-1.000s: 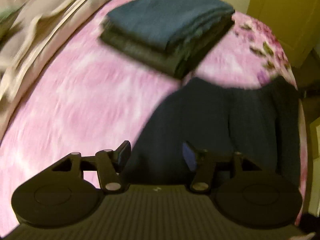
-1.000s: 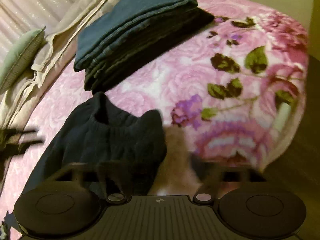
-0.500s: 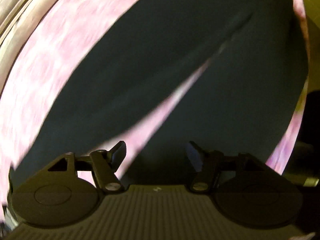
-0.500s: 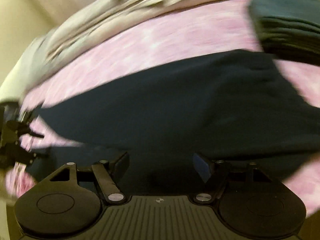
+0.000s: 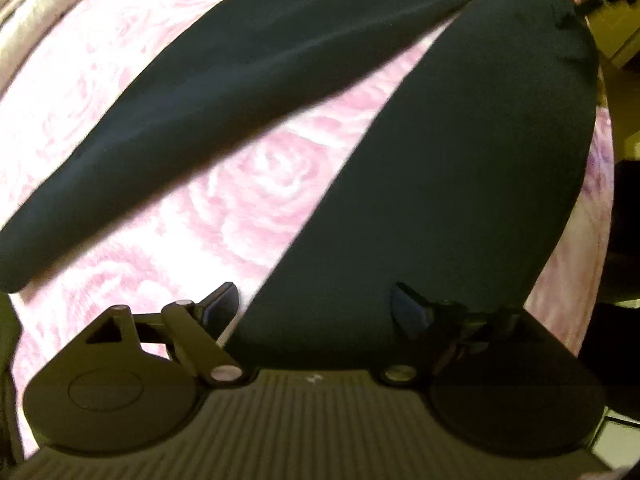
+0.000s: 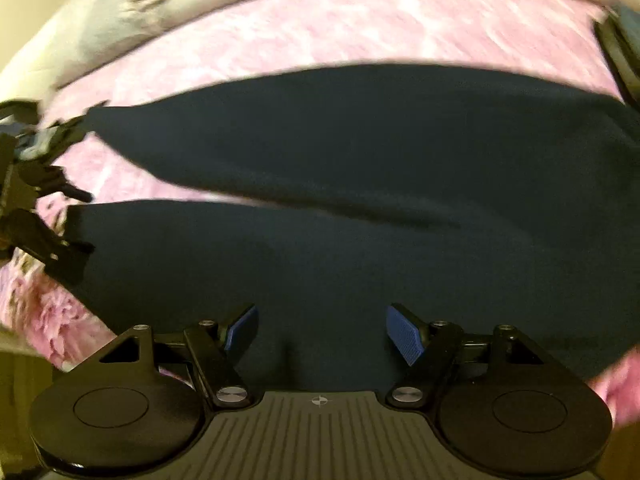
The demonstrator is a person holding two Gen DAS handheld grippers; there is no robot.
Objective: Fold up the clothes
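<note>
Dark navy trousers (image 5: 460, 168) lie spread flat on the pink rose-patterned blanket (image 5: 248, 200), the two legs splayed in a V. My left gripper (image 5: 314, 306) is open and empty, over the hem end of the nearer leg. In the right wrist view the same trousers (image 6: 360, 220) stretch across the bed. My right gripper (image 6: 322, 332) is open and empty, low over the nearer leg. The left gripper also shows in the right wrist view (image 6: 52, 200), at the hem ends on the far left.
A beige quilt (image 6: 168, 4) lies bunched along the far side of the bed. A stack of folded dark clothes (image 6: 624, 52) shows at the right edge. The bed's edge drops off at the right in the left wrist view (image 5: 600, 240).
Both grippers swung down from above the bed to low over the trousers. The left now faces up the legs from the hems; the right turned left, so the folded stack slid to its right edge.
</note>
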